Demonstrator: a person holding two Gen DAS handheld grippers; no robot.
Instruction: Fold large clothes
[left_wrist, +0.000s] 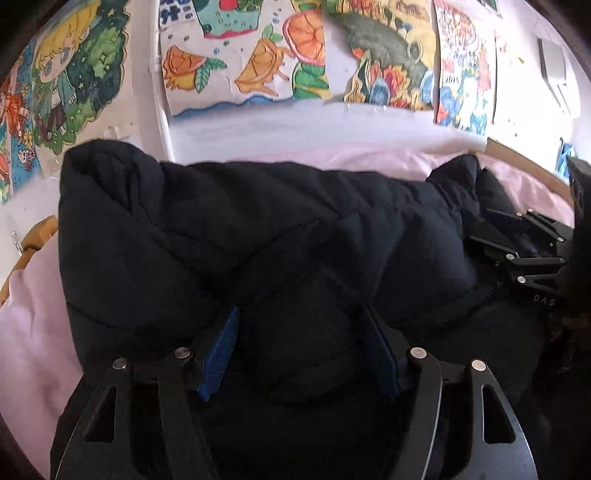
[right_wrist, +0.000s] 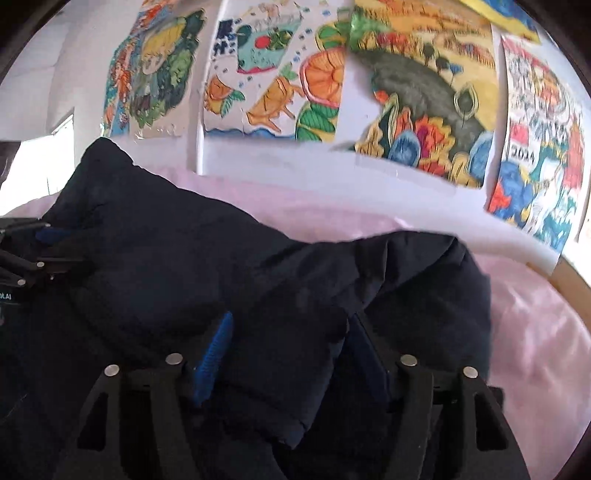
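Item: one dark navy quilted puffer jacket (left_wrist: 258, 236), bulky, with stitched padded channels, laid in a heaped fold across a pale pink bed sheet (left_wrist: 33, 332). Its lower part is cut off by the frame in both views, and its full outline is not made out against the dark gripper frames.

Left hand-held gripper (left_wrist: 301, 350): black linkage arms with blue ribbed pads (left_wrist: 219, 354); the fingers are held moderately apart, with a padded roll of the jacket bulging between them. A firm pinch is not confirmed, the cloth being as dark as the fingers.

Right hand-held gripper (right_wrist: 291, 354): same build; one blue pad (right_wrist: 214, 358) is seen clearly, the other is largely lost in shadow. Jacket fabric lies between the parted fingers, seemingly gripped.

Background: colourful hand-drawn paper posters (right_wrist: 273, 81) taped to a white wall (left_wrist: 295, 125); a wooden bed frame edge (left_wrist: 37, 236) is partly seen.
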